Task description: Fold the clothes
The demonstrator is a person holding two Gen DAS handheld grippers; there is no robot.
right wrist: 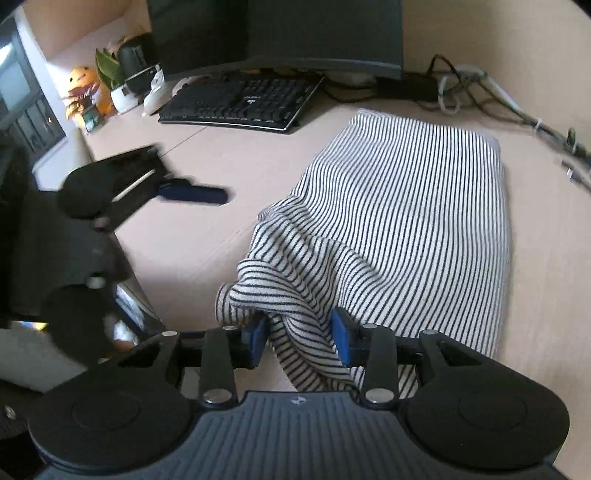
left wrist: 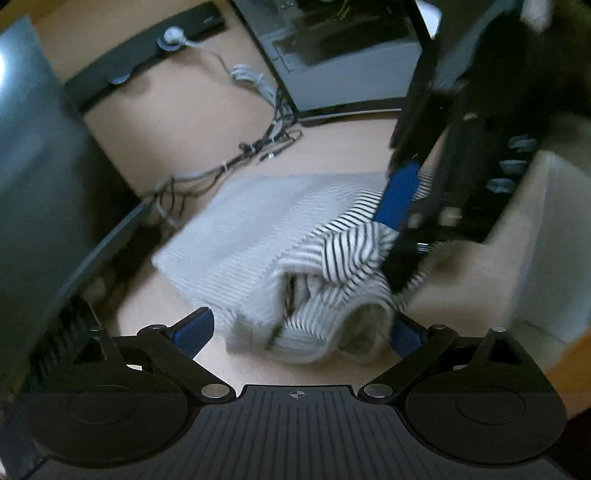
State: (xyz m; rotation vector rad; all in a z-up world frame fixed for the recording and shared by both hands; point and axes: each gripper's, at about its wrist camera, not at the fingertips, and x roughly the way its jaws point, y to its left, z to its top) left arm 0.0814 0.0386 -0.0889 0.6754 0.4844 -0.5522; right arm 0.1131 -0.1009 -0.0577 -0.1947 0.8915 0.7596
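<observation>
A black-and-white striped garment (right wrist: pixel 406 206) lies folded on the light wooden desk (right wrist: pixel 221 177), its near corner bunched up. My right gripper (right wrist: pixel 301 338) has its blue pads on either side of that bunched corner, with a fold of the cloth between them. In the left wrist view the same garment (left wrist: pixel 258 236) lies ahead, blurred. My left gripper (left wrist: pixel 295 332) is open, its fingers wide apart at the garment's near edge, holding nothing. The right gripper (left wrist: pixel 402 206) shows there too, reaching down onto the cloth. The left gripper (right wrist: pixel 192 194) shows at the left of the right wrist view.
A black keyboard (right wrist: pixel 243 99) and a monitor (right wrist: pixel 273 33) stand at the back of the desk. Loose cables (right wrist: pixel 517 107) lie at the back right. A plant pot and an orange toy (right wrist: pixel 83 92) sit at the far left corner. A dark panel (left wrist: pixel 37 166) borders the desk.
</observation>
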